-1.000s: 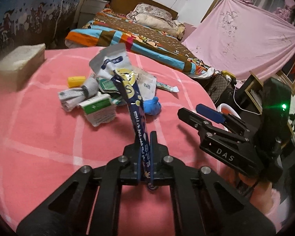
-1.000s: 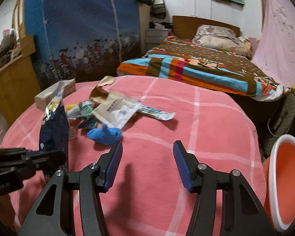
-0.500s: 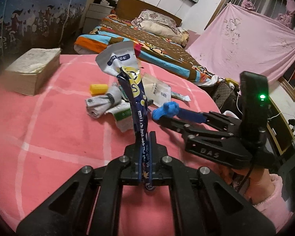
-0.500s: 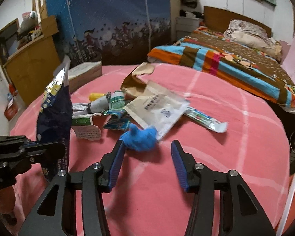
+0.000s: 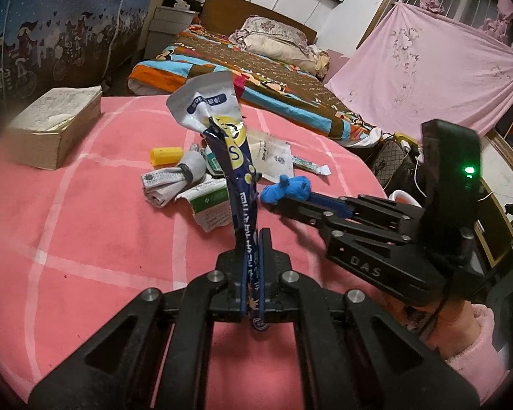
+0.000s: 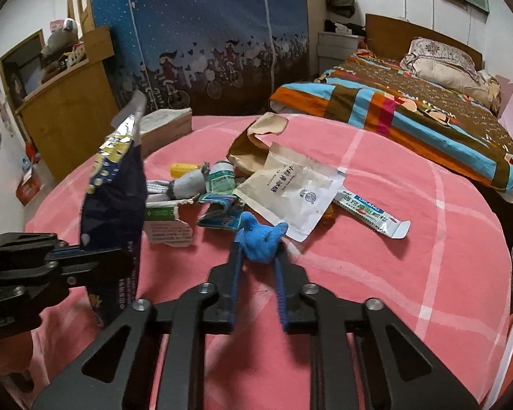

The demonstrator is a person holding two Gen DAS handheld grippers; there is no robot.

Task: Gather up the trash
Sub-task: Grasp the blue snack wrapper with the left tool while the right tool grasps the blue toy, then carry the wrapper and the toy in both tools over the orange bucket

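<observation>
Holding a tall dark blue snack wrapper (image 5: pixel 244 201) with a shiny silver top, the left gripper (image 5: pixel 253 256) has its two black fingers pressed flat together on the wrapper's lower part. The wrapper stands nearly upright above the pink checked tablecloth (image 5: pixel 85 232).

The right gripper (image 6: pixel 258 263) has its blue-padded fingers closed in on a crumpled blue glove (image 6: pixel 261 239), one finger on each side. It looks squeezed, though the glove hides the tips.

Just behind the glove lies a pile of trash: a flat white paper pouch (image 6: pixel 296 194), a long green and white sachet (image 6: pixel 371 213), a torn green and white box (image 6: pixel 166 223), a rolled grey cloth (image 6: pixel 184 182) and a small yellow cap (image 6: pixel 183 168). A thick old book (image 5: pixel 56 124) sits well apart.
</observation>
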